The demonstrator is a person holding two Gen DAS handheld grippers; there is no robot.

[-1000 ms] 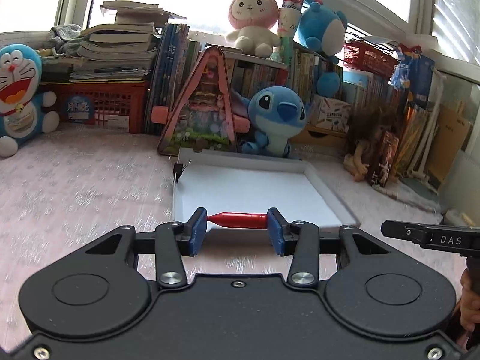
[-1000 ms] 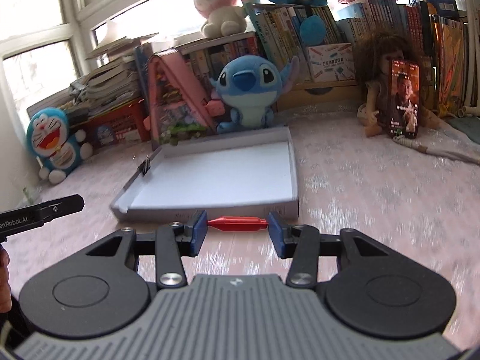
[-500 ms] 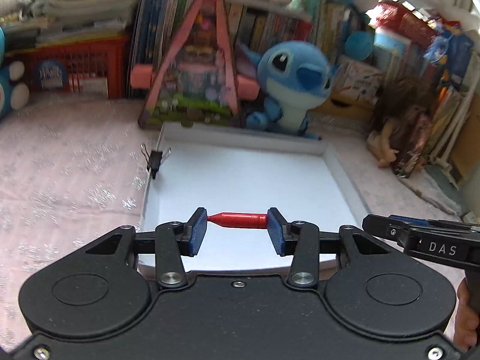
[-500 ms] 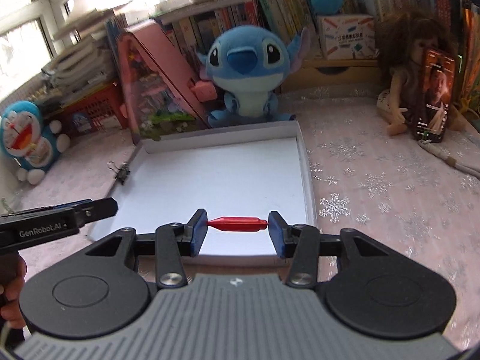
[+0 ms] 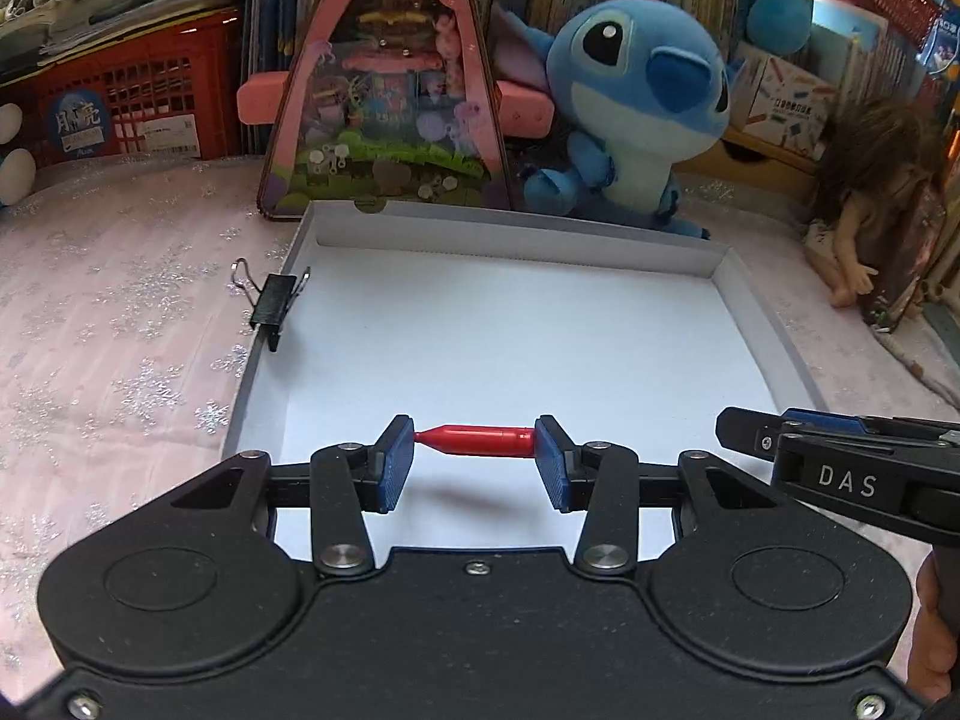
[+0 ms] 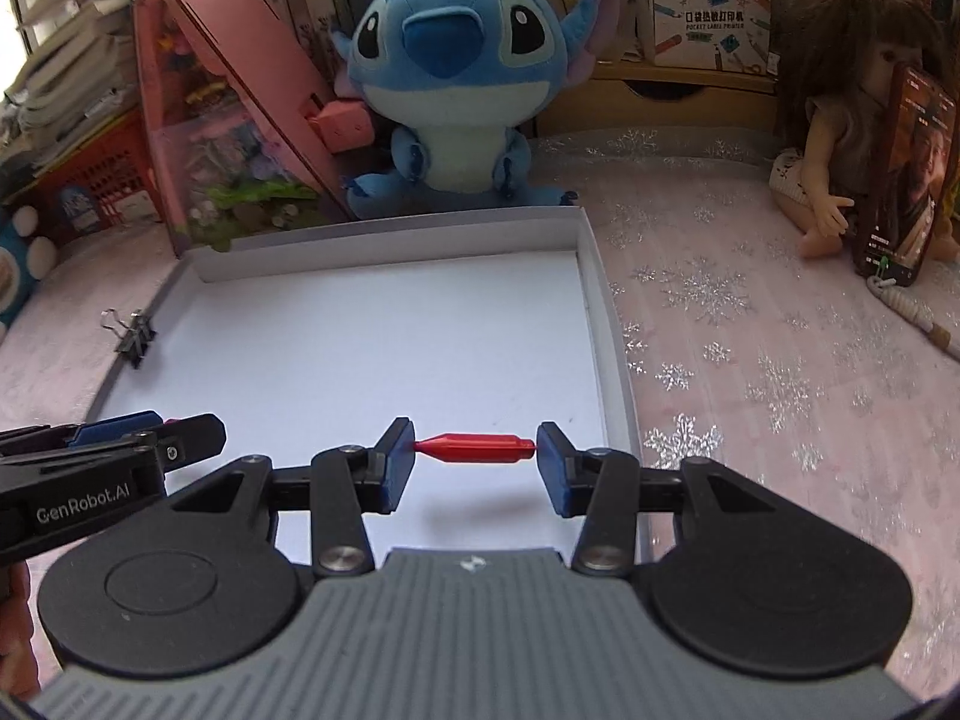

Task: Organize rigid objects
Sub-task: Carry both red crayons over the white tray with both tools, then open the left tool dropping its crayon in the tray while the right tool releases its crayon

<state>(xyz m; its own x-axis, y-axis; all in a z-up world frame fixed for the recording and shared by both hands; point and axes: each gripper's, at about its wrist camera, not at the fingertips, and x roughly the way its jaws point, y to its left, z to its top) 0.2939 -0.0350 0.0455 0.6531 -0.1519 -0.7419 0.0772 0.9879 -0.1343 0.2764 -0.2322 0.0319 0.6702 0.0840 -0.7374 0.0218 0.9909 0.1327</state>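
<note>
Each hand-held gripper, left (image 5: 474,455) and right (image 6: 475,456), clamps a red peg (image 5: 477,441) (image 6: 474,447) endwise, crosswise between its fingertips, with the white tray (image 5: 762,324) directly below and ahead.

Moved forward and tilted down: left gripper (image 5: 474,443) and right gripper (image 6: 475,449), each with its red piece (image 5: 477,441) (image 6: 474,447), now above the white floor of the tray (image 5: 747,294), past its near rim.

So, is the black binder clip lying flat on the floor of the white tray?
No, the binder clip is clamped onto the left wall of the white tray.
</note>
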